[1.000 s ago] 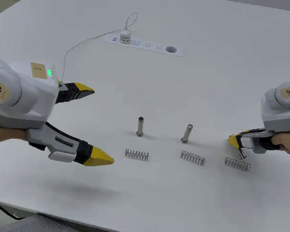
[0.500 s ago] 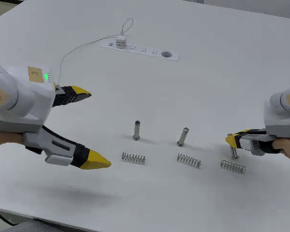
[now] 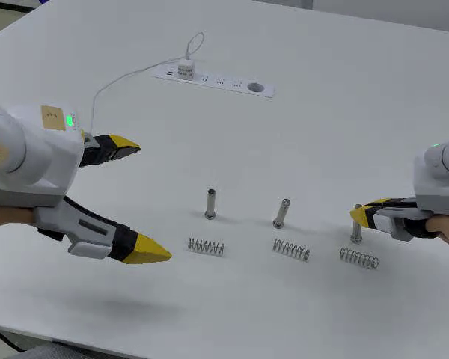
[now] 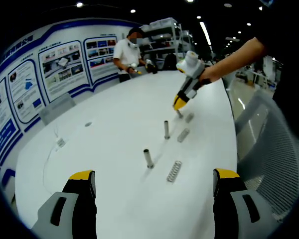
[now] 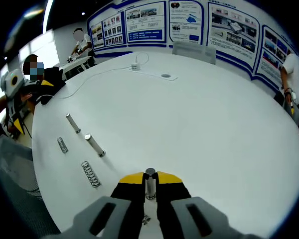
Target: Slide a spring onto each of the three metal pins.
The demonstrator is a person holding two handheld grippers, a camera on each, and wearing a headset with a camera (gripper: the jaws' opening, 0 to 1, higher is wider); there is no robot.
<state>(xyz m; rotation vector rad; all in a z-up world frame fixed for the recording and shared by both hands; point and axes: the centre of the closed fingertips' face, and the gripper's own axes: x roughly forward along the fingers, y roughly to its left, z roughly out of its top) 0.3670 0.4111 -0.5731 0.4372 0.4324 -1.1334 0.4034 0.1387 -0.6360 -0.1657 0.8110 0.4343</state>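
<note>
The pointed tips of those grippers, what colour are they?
Yellow, with black behind them; the left gripper shows it best in the head view.

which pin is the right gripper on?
The rightmost pin, held between the jaws of the right gripper; the middle pin and left pin stand untouched.

Bright, even overhead light falls on the white surface (image 3: 322,134) in the head view, which is sharp throughout. A broad, soft shadow lies on the surface just below the left gripper's (image 3: 153,200) fingers. Each pin (image 3: 210,203) and spring (image 3: 206,246) ahead of them casts only a faint, short shadow. In the left gripper view, ceiling lights (image 4: 204,32) glare as streaks far beyond the fingers (image 4: 82,181), and lines bow toward the edges. In the right gripper view, a light strip (image 5: 49,14) flares up and left of the fingers (image 5: 127,181).
</note>
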